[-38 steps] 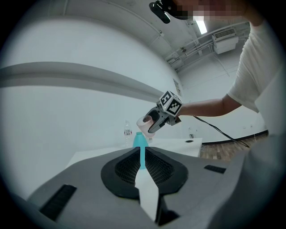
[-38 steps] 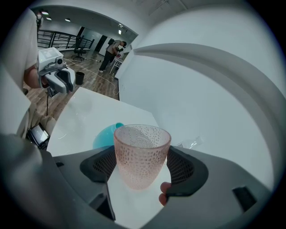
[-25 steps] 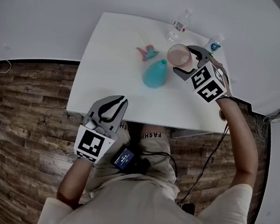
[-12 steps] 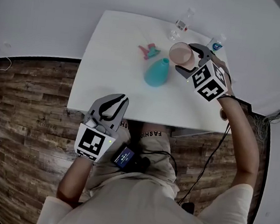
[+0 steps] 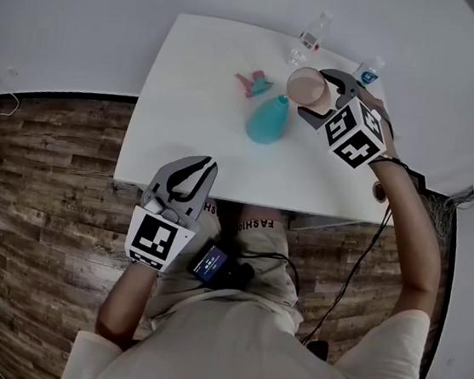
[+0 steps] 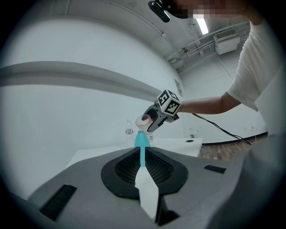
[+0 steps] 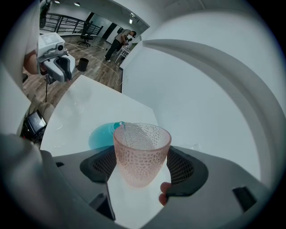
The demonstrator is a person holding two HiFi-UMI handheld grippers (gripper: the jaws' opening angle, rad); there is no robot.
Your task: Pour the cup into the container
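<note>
Pink cup clamped in right gripper

The container stands on the worktop toward its far right corner. The cup is held just above and right of it. Behind, a bottle stands at the far edge.

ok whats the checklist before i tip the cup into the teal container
1. Cup gripped by the right tongs: ok, a jaw on either side.
2. Cup rim over the teal container mouth: cannot tell; the cup hangs close, above and beside it.
3. Container upright on the white table: ok.
4. Left tongs steadying the container: not ok; shut, empty, back by the table's near edge.
5. Spray head out of the pour path: ok, lying apart from the container.
</note>
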